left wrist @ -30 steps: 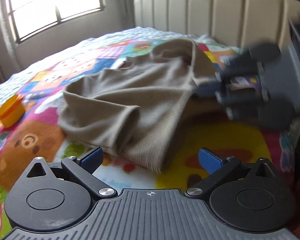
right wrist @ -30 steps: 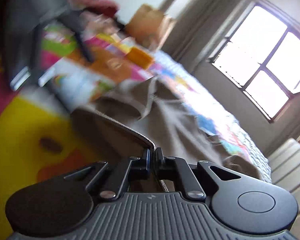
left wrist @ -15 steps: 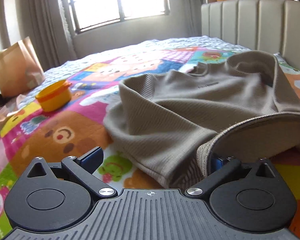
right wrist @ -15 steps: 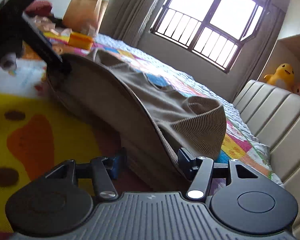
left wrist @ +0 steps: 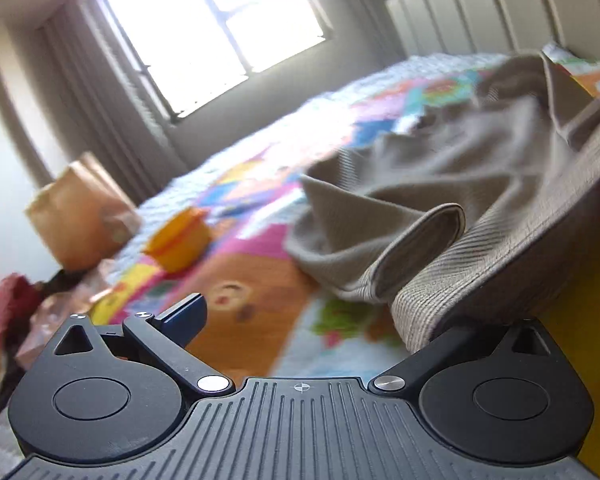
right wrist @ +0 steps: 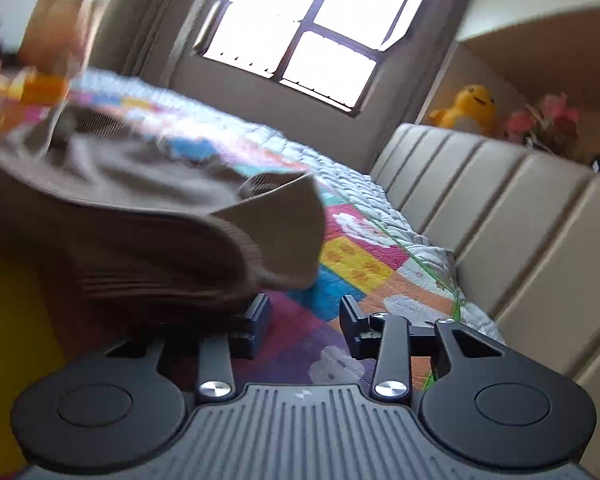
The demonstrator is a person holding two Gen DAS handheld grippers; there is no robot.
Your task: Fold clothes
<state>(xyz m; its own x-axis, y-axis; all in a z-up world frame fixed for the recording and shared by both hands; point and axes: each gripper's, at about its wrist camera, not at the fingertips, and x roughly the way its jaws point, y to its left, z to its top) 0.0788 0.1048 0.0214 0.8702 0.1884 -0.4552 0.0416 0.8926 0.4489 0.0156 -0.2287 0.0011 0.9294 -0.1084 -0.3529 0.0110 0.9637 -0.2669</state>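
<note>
A beige ribbed knit sweater (left wrist: pixel 440 184) lies crumpled on a colourful cartoon quilt (left wrist: pixel 252 296). In the left wrist view my left gripper (left wrist: pixel 312 316) is open; its left fingertip (left wrist: pixel 184 314) shows, and the sweater's ribbed hem (left wrist: pixel 460 280) drapes over the right finger and hides it. In the right wrist view the sweater (right wrist: pixel 148 216) lies on the left, its thick hem resting over my right gripper's left finger (right wrist: pixel 254 322). The right gripper (right wrist: pixel 304 320) is open with nothing between its fingers.
An orange lidded container (left wrist: pixel 180 238) sits on the quilt, with a brown paper bag (left wrist: pixel 80 212) behind it. A padded beige headboard (right wrist: pixel 500 216) runs along the right. A yellow plush toy (right wrist: pixel 466 106) and pink flowers (right wrist: pixel 548 124) stand above it. A bright window (right wrist: pixel 312 28) is behind the bed.
The right gripper let go of the sweater's hem and opened a second ago. Both grippers have since swung and tilted, and the hem now drapes over one finger of each.
</note>
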